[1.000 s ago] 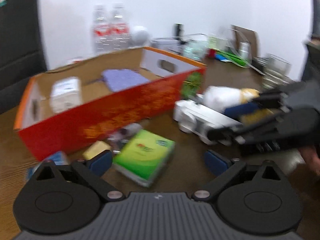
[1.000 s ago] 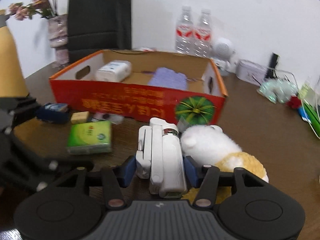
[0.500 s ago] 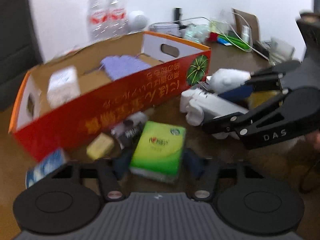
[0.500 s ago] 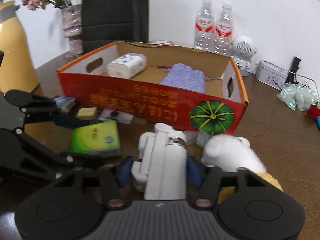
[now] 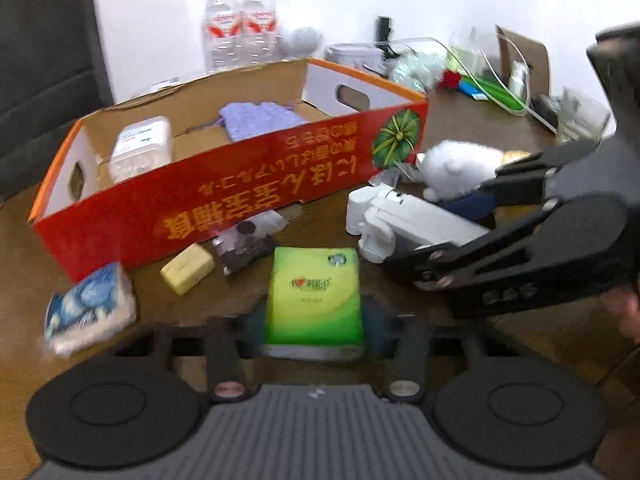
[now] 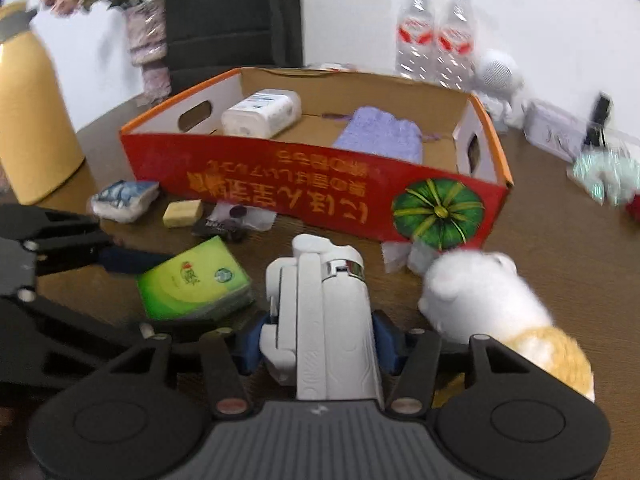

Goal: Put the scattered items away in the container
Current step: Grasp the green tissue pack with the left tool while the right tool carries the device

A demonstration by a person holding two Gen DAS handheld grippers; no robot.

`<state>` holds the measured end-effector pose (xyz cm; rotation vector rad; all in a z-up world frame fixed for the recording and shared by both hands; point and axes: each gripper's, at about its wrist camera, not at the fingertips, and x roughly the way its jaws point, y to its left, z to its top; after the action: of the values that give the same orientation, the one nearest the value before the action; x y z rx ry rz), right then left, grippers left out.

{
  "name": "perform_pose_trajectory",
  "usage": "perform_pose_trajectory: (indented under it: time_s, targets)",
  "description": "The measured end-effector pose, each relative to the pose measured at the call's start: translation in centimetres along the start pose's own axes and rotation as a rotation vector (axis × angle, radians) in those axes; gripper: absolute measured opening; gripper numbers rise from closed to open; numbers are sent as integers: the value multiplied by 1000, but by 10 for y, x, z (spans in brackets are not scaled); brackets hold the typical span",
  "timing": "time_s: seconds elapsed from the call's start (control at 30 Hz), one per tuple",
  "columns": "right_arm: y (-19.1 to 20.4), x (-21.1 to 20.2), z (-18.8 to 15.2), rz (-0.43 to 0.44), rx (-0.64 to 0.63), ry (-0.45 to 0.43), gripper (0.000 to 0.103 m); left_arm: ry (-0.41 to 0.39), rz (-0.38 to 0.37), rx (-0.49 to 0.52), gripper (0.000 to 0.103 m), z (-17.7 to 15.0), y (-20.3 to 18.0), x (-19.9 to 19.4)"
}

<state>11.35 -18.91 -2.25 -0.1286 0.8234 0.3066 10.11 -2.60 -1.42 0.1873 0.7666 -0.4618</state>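
A red cardboard box (image 5: 248, 200) (image 6: 304, 184) stands open on the brown table, with a white wipes pack (image 5: 140, 148) and a purple cloth (image 5: 260, 120) inside. My left gripper (image 5: 314, 330) is shut on a green tissue pack (image 5: 314, 296) (image 6: 196, 280) in front of the box. My right gripper (image 6: 320, 344) is shut on a white folded device (image 6: 324, 320) (image 5: 400, 224). A white and yellow plush toy (image 6: 492, 304) lies to the right of the device.
In front of the box lie a blue-white tissue pack (image 5: 88, 312), a yellow block (image 5: 188, 268) and a dark packet (image 5: 244, 248). Two water bottles (image 6: 436, 36), a yellow jug (image 6: 32, 112), a vase (image 6: 148, 40) and clutter stand behind.
My left gripper moved forward around the green tissue pack and shut on it. My right gripper stayed shut on the white device and lifted a little toward the box.
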Motion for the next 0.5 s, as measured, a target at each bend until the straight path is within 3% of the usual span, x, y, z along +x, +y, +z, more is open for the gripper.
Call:
perform_pose_trajectory:
  time_s: [0.1,0.27,0.4,0.5]
  targets:
    - [8,-6,-6,28,0,-13,53,-60,20,-66,45,-13,3,-18]
    - [17,-38,-9,26,37,-135,53,-186,94,-159,45,-5,9,-59]
    - [-2,-71,25,44,121,-244,53,-231,101,-183,45,50,22,-71]
    - [-30,-81,79,24,189,-308,53,-172,51,-286,45,118,45,-49]
